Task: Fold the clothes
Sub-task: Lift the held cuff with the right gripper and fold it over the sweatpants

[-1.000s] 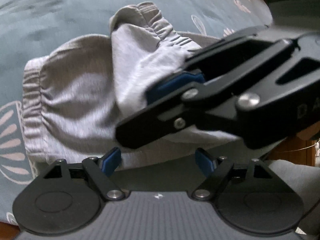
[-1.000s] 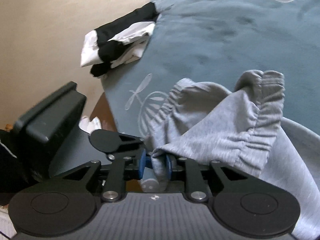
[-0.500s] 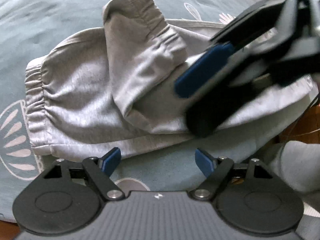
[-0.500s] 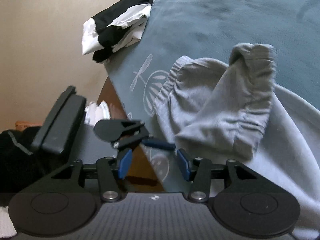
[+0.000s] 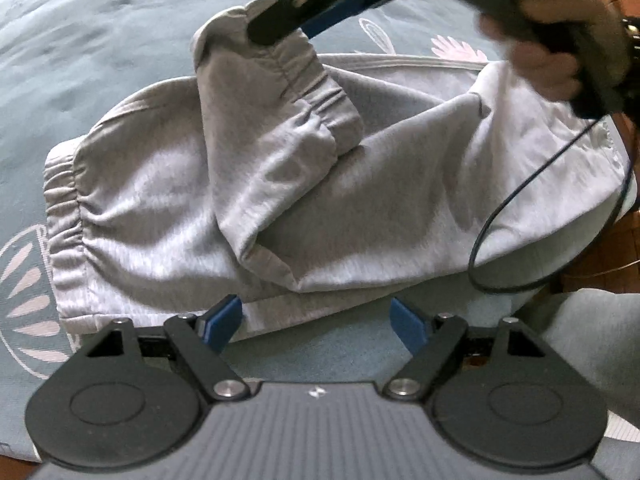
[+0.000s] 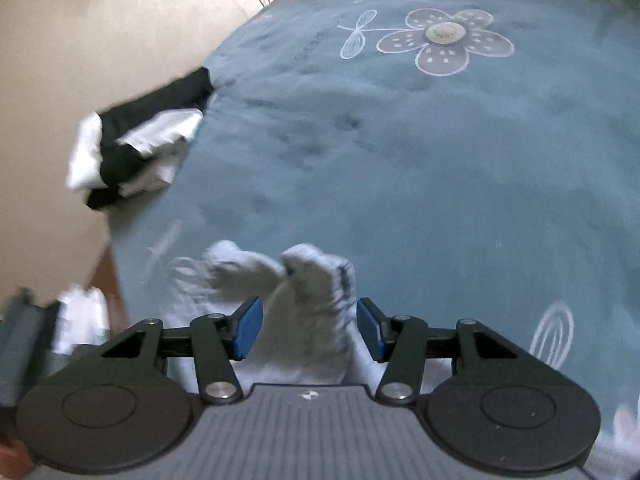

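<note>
**A:** What do you have under the left claw (image 5: 316, 322)?

**B:** I see its blue pads spread wide with nothing between them. Just ahead of the tips lie the grey sweatpants (image 5: 280, 184), spread on the teal bedspread (image 5: 100, 40). The elastic waistband sits ahead and to the left of the claw, and one cuffed leg is folded back across the middle of the garment.

**A:** And the right claw (image 6: 309, 326)?

**B:** From its own camera I see the jaws partly apart. The bunched grey cuff rises between the pads, but neither pad presses on it. In the left view that claw comes in from the upper right, its black finger over the cuff end, with a hand (image 5: 560, 40) behind it and a thin black cable (image 5: 532, 216) looping down over the cloth.

**A:** Any writing or labels I should note?

**B:** A small pale emblem sits centred on each claw body, no letters. There is faint lettering printed on the bedspread near the dragonfly and flower (image 6: 444, 40), ahead of the right claw, but it is too small for me to read.

**A:** Anything else nearby?

**B:** A black-and-white garment (image 6: 136, 144) lies at the bed's edge, far ahead and left of the right claw.
</note>
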Available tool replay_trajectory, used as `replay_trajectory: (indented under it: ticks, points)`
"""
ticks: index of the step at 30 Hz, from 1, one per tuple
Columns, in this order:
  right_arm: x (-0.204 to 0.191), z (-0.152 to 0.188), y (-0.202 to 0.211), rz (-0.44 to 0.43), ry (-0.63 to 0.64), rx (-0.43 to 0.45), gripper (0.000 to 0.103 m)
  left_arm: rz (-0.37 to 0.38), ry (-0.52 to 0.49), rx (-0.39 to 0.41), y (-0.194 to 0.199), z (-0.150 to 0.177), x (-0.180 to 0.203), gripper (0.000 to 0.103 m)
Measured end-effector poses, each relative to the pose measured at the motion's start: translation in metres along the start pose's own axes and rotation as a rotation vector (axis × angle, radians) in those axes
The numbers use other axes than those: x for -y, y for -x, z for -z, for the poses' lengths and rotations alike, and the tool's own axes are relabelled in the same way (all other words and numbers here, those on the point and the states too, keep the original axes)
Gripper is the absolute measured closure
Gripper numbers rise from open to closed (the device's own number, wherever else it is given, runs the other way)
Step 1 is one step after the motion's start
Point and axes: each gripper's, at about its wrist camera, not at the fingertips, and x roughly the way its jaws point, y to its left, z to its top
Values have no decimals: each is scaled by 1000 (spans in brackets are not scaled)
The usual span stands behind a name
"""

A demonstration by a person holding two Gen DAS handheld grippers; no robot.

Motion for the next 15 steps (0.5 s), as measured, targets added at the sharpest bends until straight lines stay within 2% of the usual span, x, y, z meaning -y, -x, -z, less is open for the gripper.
replay_trajectory:
  ticks: [1, 3, 4, 7, 15]
  points:
    - [1, -1, -4, 0, 7, -2, 49, 3, 4, 4, 0, 0, 0, 22]
    - [3, -4, -13, 1, 20, -5, 65, 8, 10, 8, 6, 6, -4, 22]
    - [1, -5, -13, -6, 28, -4, 76, 11, 10, 10, 7, 6, -6, 22]
    - [-8, -5, 0, -58, 39, 0, 86, 18, 11, 13, 9, 5, -8, 22]
    - [-50, -8, 9, -303, -70, 0, 88, 45, -13, 20, 20, 11, 2, 22]
